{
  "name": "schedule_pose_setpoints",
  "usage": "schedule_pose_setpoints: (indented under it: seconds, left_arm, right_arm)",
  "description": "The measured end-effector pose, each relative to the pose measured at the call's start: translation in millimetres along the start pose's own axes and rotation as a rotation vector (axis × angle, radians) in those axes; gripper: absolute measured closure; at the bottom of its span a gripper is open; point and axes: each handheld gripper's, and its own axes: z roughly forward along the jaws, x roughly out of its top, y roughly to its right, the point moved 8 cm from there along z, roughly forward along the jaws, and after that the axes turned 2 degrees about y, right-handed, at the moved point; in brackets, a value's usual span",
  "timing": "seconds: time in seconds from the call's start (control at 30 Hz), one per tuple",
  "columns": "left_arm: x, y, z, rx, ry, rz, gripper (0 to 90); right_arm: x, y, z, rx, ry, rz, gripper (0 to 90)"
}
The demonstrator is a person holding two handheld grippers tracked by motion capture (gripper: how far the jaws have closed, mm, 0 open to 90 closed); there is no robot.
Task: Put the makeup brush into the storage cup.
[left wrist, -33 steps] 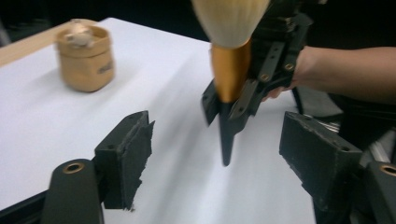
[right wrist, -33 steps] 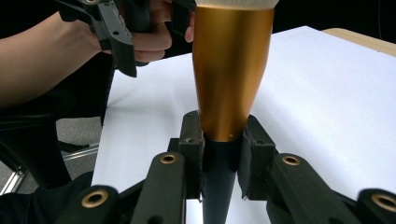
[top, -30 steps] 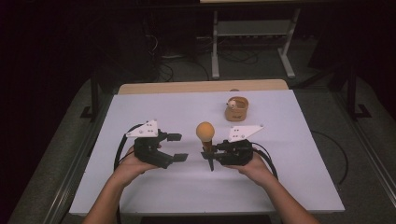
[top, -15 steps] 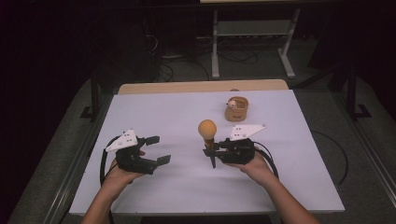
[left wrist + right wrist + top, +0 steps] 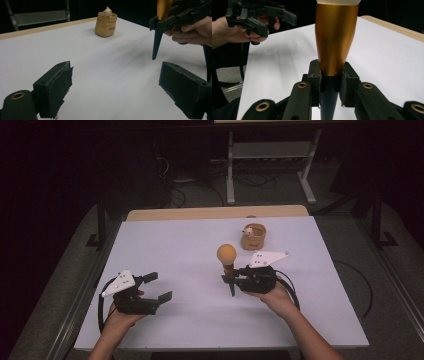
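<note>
The right gripper (image 5: 231,279) has its jaws clamped on the makeup brush with a gold ferrule, round peach head and dark tapered handle (image 5: 227,265), pinching right where the ferrule narrows into the handle. The brush stands nearly upright: head above the jaws, pointed handle tip below them, hanging clear of the white table (image 5: 190,245). Long axis close to vertical, then (a slight lean, hard to call).

The left gripper (image 5: 156,287) hovers well apart, jaws spread wide, nothing between them. The small tan pouch with a little figure peeking out (image 5: 253,236) sits beyond the right jaws.

Best play here, I'd judge: keep the pinch firm and the wrist level, lest the top-heavy brush pivot between the pads.
</note>
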Motion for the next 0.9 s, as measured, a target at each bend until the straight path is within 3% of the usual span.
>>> schedule_pose_setpoints:
  seconds: [0.13,0.67,0.9]
  left_arm:
    - [-4.8,0.1,-3.9,0.009,0.003,-0.001,10.7]
    - [-10.3,-2.2,-2.9,-0.009,-0.003,-0.031,10.9]
    - [-11.5,2.3,-0.1,-0.014,-0.005,-0.015,11.0]
  right_arm:
    - [0.8,2.1,-1.8,-0.009,0.003,0.009,72.9]
    - [12.1,30.3,-23.7,-0.149,0.043,0.044,72.9]
    - [12.8,43.4,-34.3,-0.214,0.035,0.058,72.9]
